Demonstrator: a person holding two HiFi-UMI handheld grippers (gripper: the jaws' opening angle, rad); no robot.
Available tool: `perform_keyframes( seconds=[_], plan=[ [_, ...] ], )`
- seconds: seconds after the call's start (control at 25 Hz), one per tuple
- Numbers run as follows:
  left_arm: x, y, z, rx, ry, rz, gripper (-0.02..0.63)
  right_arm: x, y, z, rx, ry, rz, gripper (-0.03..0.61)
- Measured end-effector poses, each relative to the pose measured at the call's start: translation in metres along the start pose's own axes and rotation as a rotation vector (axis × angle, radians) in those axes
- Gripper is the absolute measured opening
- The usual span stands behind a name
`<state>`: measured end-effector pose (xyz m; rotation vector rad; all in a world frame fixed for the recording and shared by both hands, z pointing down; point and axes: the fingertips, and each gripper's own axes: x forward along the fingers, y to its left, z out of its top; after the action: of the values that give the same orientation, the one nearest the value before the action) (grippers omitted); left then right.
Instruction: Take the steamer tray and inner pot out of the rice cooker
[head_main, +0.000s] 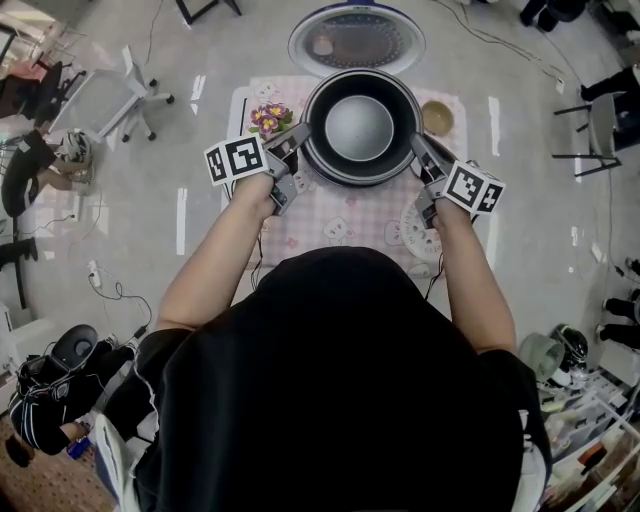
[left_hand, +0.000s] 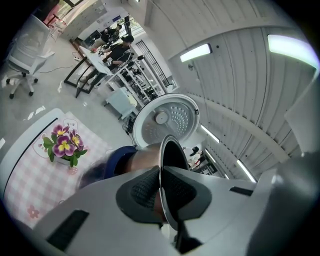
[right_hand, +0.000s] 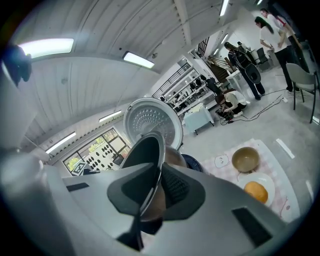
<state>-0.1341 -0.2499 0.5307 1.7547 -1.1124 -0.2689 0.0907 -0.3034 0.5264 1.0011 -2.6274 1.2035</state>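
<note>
Inner pot (head_main: 358, 128) up off the bench (head_main: 340, 225), rim pinched by left hand-held gripper (head_main: 302, 131) and right hand-held gripper (head_main: 416, 143). Open rice cooker lid (head_main: 356, 38) behind. Flowers (head_main: 268, 120) left, bowl (head_main: 437, 117) right.

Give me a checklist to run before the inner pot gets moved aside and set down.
1. Left gripper shut on the inner pot rim, pads on both sides of the wall: ok.
2. Right gripper shut on the opposite rim: ok.
3. Lid swung open, behind the pot and out of its way: ok.
4. Pot bottom free of the cooker body: cannot tell; the pot hides what is under it in the head view.
5. Steamer tray already out, lying on the tablecloth by the right hand: ok.
6. Flower pot and bowl close to the grippers, so sideways room is tight: not ok.
</note>
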Motion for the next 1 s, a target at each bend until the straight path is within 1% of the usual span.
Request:
perform_keyframes(
  seconds=[0.16,0.36,0.8,1.0],
  plan=[
    [-0.007,-0.013,-0.001,0.026,-0.011,-0.012,0.038,-0.011,0.008,0.002,-0.007,-0.015,0.014,0.054],
    [-0.017,-0.023,0.005,0.04,-0.026,-0.033,0.038,-0.014,0.019,0.004,-0.01,-0.029,0.027,0.054],
    [-0.035,-0.043,0.003,0.049,-0.056,-0.052,0.038,-0.03,0.038,0.008,-0.025,-0.04,0.052,0.054],
    [-0.045,-0.052,0.004,0.046,-0.088,-0.05,0.038,-0.034,0.045,0.009,-0.03,-0.031,0.073,0.055]
  ],
)
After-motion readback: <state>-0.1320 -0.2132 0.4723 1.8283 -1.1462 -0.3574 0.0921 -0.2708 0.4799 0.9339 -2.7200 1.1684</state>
